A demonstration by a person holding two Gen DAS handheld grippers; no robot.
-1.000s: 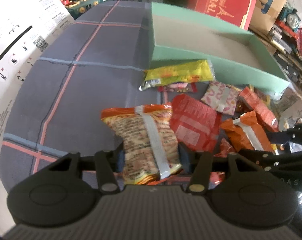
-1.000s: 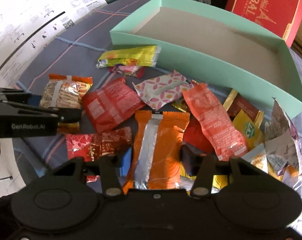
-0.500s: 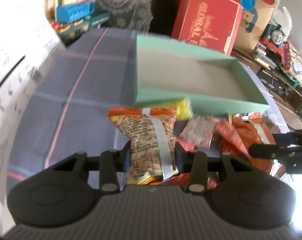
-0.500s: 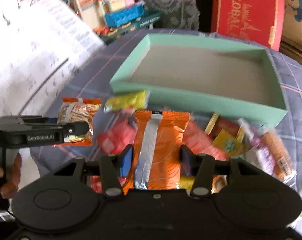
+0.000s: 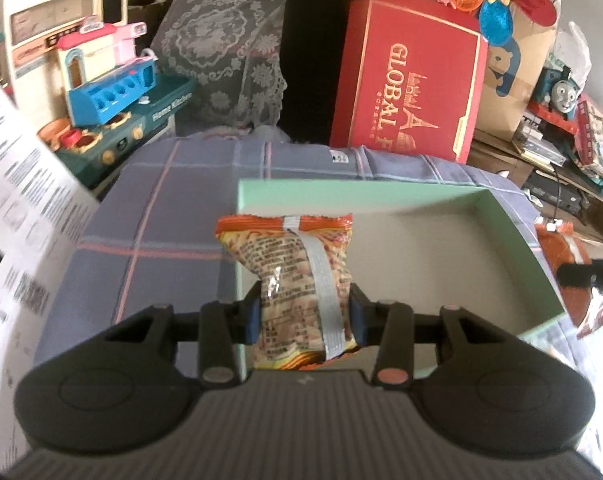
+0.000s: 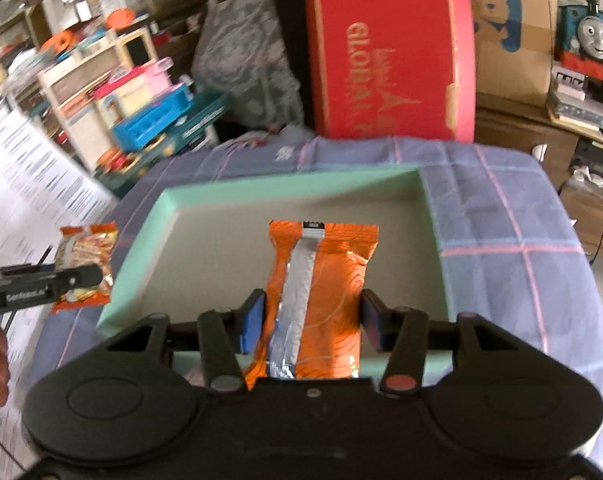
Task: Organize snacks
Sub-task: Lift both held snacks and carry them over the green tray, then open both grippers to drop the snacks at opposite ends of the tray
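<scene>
Snack packets [image 5: 301, 292] [image 6: 317, 300] apparently point lengthwise away, toward the green box [image 5: 513, 236].

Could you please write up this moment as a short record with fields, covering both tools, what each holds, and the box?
left tool: shut on the noodle-print packet, held in the air at the box's left wall
right tool: shut on the orange packet, held in front of the box's interior
box: mint green box, open top, no snacks visible inside
surface: plaid cloth under the box
background: red Global box standing behind the table
</scene>
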